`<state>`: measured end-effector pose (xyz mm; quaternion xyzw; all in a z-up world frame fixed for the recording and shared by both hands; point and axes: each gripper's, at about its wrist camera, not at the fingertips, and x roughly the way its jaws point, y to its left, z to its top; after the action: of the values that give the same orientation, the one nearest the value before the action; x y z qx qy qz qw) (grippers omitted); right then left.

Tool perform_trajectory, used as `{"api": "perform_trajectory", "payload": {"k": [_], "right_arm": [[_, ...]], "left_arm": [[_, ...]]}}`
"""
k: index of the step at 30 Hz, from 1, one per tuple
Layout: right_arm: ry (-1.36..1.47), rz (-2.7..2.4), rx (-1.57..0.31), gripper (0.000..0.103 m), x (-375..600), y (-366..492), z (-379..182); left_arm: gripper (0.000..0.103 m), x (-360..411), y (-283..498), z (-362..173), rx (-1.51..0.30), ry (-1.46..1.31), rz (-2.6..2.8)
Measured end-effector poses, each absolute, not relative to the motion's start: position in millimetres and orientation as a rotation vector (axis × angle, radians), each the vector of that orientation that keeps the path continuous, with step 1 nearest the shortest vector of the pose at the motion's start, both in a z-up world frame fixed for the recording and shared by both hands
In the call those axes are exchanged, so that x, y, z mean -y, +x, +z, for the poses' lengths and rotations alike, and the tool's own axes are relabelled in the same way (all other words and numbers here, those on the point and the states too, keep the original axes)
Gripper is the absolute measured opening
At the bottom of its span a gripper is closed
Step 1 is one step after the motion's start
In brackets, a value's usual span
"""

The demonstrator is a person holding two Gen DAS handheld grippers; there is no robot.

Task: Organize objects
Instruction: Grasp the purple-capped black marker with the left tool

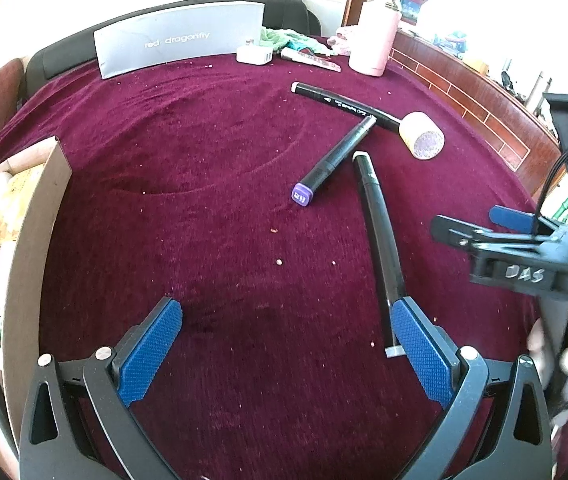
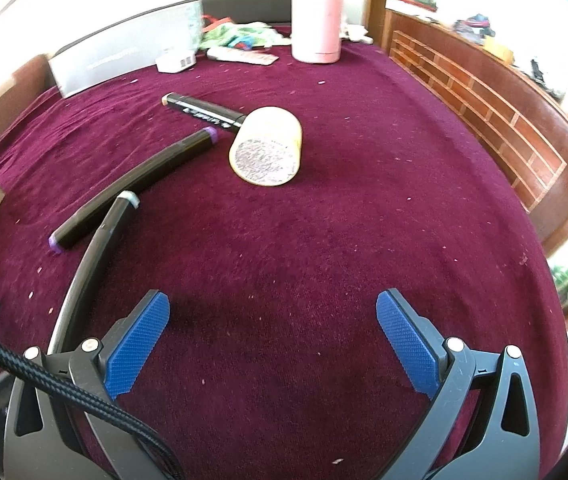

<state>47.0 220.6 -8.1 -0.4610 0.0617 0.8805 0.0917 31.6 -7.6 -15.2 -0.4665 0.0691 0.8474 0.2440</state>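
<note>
1. Three black markers on the maroon-clothed surface [image 1: 187, 216]: a purple-capped marker [image 1: 334, 160] mid-surface, a white-tipped marker [image 1: 344, 106] beyond it, a long black marker [image 1: 380, 248] nearest.
2. Long black marker lying just beside the left gripper [image 1: 284, 344], its near end touching the inner face of that gripper's right finger, not pinched.
3. Small yellow cylinder [image 2: 265, 146] on its side, touching the white-tipped marker's far end.
4. Left gripper spread wide, empty.
5. Right gripper [image 2: 271, 340] spread wide, empty, markers to its left, cylinder well ahead.
6. Cardboard box [image 1: 35, 216] at the left edge; grey box [image 1: 179, 40], pink bottle [image 1: 374, 36] at the far edge.
</note>
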Motion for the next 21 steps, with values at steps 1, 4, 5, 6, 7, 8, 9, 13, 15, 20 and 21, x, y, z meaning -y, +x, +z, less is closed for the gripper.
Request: {"api": "perform_trajectory", "payload": {"k": [1,4,5,6,7,8,9,13,15,20,21], "right_arm": [[-1.411,2.629,-0.192,0.103,-225,48,-7],[-1.435,2.623,-0.354,0.103,-237,53,-2],[-1.443,2.623,-0.373,0.103,-239,55,-1],[-1.458,2.622,-0.355,0.103,-238,54,-1],[-1.480,2.609,-0.322,0.103,-235,52,-2],[-1.500,2.587,-0.281,0.103,-225,46,-6],[-1.522,2.561,-0.225,0.103,-219,42,-8],[-1.505,2.533,-0.160,0.103,-209,44,-11],[-1.513,2.533,-0.160,0.103,-209,43,-11],[-1.434,2.576,-0.244,0.101,-216,49,-6],[-1.400,2.592,-0.303,0.100,-221,53,-4]], "left_arm": [[0.102,8,32,-15,-0.189,-1.278,2.311],[0.101,8,31,-15,-0.179,-1.280,2.321],[0.101,7,30,-15,-0.173,-1.276,2.333],[0.102,5,27,-16,-0.168,-1.271,2.338],[0.102,3,25,-16,-0.164,-1.271,2.337],[0.101,3,24,-16,-0.165,-1.281,2.330],[0.101,4,23,-15,-0.164,-1.290,2.321],[0.101,15,28,-12,-0.201,-1.315,2.258],[0.101,27,28,1,-0.173,-1.286,2.291],[0.101,37,18,48,-0.259,-1.086,2.418],[0.101,32,13,52,-0.279,-1.067,2.416]]}}
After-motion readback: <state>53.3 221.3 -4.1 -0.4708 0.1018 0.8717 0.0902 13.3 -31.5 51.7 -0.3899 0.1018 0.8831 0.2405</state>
